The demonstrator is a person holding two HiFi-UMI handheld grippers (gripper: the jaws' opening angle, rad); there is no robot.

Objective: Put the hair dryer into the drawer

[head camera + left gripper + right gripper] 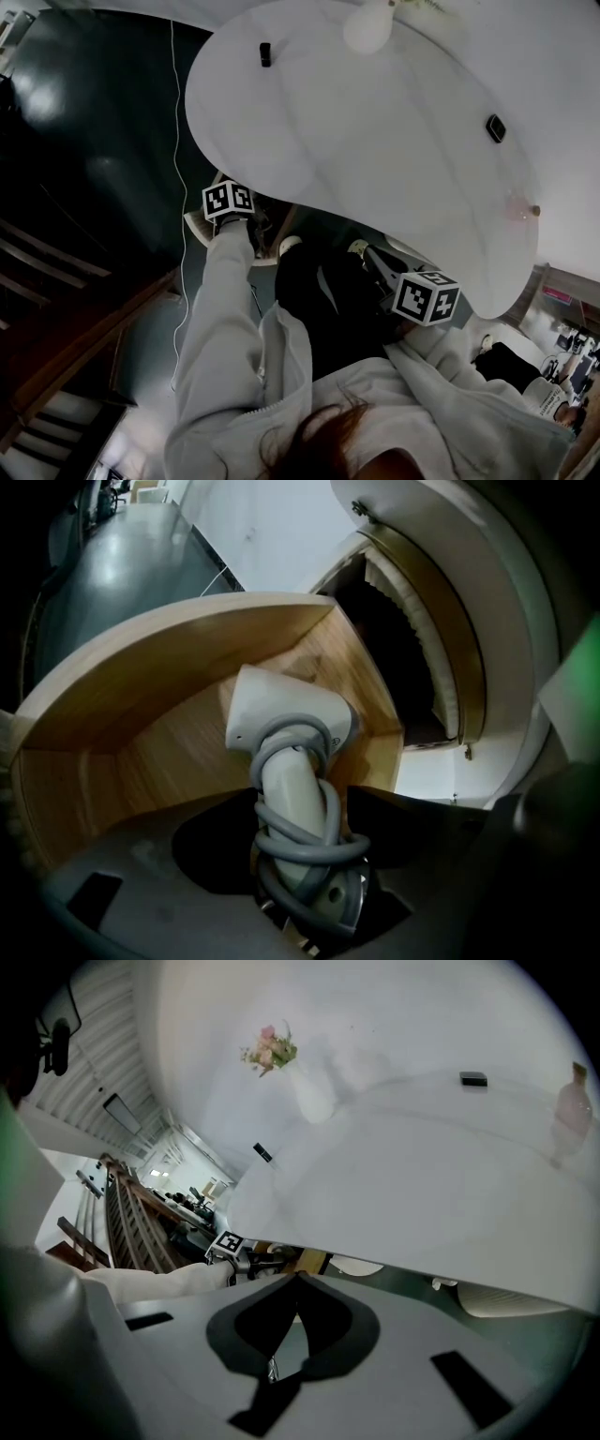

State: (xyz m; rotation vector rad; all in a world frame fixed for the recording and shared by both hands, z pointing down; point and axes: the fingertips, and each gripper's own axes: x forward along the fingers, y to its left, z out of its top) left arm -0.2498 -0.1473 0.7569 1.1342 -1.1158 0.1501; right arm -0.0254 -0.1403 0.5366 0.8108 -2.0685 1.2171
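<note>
Left gripper (302,803) clamps the cord-wrapped handle of the hair dryer (286,733), whose head points into the open wooden drawer (141,667) toward its far corner, while the right gripper (298,1277), jaws pressed together on nothing, hangs apart from the drawer, to its right.

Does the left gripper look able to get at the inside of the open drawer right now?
Probably yes: the drawer stands open, nothing shows inside it, and the left gripper, holding the hair dryer, points straight into it.
</note>
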